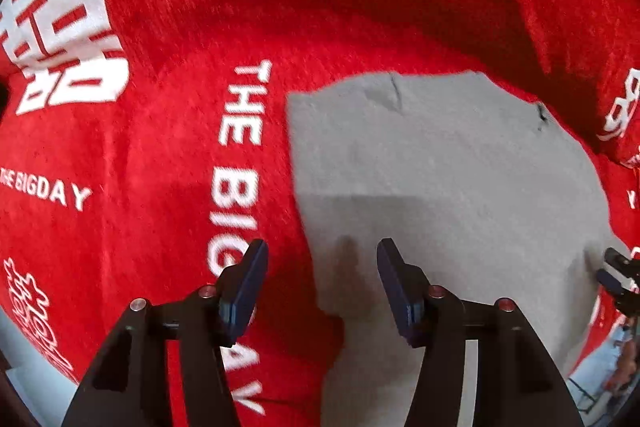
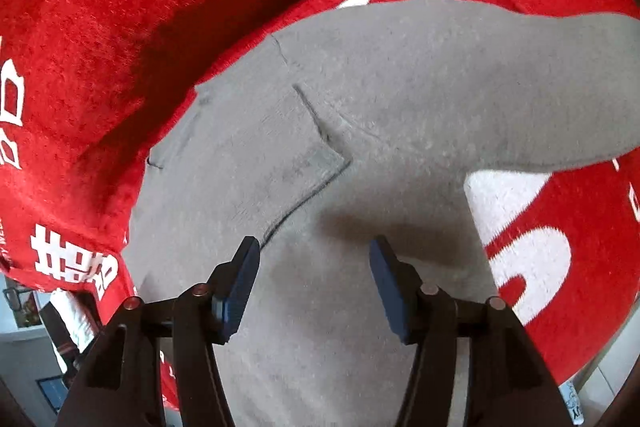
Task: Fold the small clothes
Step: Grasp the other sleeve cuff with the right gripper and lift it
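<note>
A small grey fleece garment (image 1: 448, 167) lies flat on a red blanket (image 1: 168, 155) with white lettering. In the right wrist view the garment (image 2: 360, 155) fills the middle, with a stitched pocket seam and one sleeve reaching to the right. My left gripper (image 1: 322, 267) is open and empty, hovering over the garment's left edge. My right gripper (image 2: 314, 263) is open and empty, hovering over the garment's body. The right gripper also shows at the right edge of the left wrist view (image 1: 618, 279).
The red blanket (image 2: 100, 27) rises in folds behind the garment and carries large white characters. Past the blanket's edge there is a pale floor or wall with small items at the lower left (image 2: 44, 323).
</note>
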A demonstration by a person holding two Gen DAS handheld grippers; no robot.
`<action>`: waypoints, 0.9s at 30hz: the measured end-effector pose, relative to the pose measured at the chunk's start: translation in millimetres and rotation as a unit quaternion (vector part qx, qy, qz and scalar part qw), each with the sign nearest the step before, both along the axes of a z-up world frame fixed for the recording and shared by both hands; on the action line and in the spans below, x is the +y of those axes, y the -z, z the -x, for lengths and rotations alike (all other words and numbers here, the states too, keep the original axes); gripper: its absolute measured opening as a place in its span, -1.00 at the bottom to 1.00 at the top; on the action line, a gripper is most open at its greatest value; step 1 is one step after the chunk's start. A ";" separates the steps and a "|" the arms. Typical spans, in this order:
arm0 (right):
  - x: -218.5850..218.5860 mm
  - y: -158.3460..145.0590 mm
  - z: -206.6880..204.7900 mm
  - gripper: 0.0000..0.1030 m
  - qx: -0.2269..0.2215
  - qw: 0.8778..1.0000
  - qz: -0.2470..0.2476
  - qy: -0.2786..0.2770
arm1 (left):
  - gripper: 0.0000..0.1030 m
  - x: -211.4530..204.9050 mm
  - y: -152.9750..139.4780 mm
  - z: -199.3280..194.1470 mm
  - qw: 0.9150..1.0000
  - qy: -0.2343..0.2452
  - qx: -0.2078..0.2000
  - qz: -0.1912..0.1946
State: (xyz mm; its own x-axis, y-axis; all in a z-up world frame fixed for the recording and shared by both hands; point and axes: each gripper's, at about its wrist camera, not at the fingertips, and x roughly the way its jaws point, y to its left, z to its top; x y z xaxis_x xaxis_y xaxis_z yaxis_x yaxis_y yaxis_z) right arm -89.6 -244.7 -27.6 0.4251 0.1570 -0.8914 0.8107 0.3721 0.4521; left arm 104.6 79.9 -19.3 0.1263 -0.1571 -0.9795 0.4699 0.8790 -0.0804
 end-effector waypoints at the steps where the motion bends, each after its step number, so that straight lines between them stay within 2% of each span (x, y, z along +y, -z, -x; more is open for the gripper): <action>1: -1.6 1.6 3.3 0.19 0.001 1.000 -0.007 0.006 | 0.13 -3.6 -1.5 4.9 1.000 0.002 -0.001 -0.005; 4: -5.4 1.1 12.8 0.19 0.006 1.000 -0.012 0.008 | 0.13 -17.9 -1.5 21.9 1.000 0.017 -0.010 -0.015; 5: -5.2 1.7 11.9 0.20 0.007 1.000 -0.011 0.007 | 0.21 -23.5 -1.8 27.3 1.000 0.021 -0.008 -0.014; 6: -5.6 0.5 16.3 0.21 0.008 1.000 -0.011 0.006 | 0.64 -29.1 -2.6 33.7 1.000 0.024 -0.006 -0.013; 7: -6.5 -0.1 21.8 0.22 0.009 1.000 -0.012 0.007 | 0.82 -32.0 -1.7 35.3 1.000 0.025 -0.007 -0.014; 8: -7.5 -0.7 28.3 0.22 0.010 1.000 -0.013 0.009 | 0.90 -40.2 -3.6 43.1 0.999 0.028 -0.013 -0.013; 13: -15.7 5.4 62.0 0.22 0.015 0.999 -0.030 0.035 | 0.90 -74.3 -4.3 66.7 0.998 0.056 -0.004 -0.007; 18: -30.1 10.6 98.7 0.22 0.012 0.997 -0.042 0.061 | 0.90 -116.1 -0.9 94.9 0.996 0.081 -0.009 -0.025; 24: -54.6 15.2 141.5 0.22 0.005 0.994 -0.050 0.097 | 0.90 -176.9 -0.5 124.7 0.994 0.113 -0.005 -0.010; 27: -64.0 17.5 154.6 0.22 0.003 0.993 -0.051 0.110 | 0.90 -212.6 -0.8 126.2 0.994 0.109 -0.008 0.003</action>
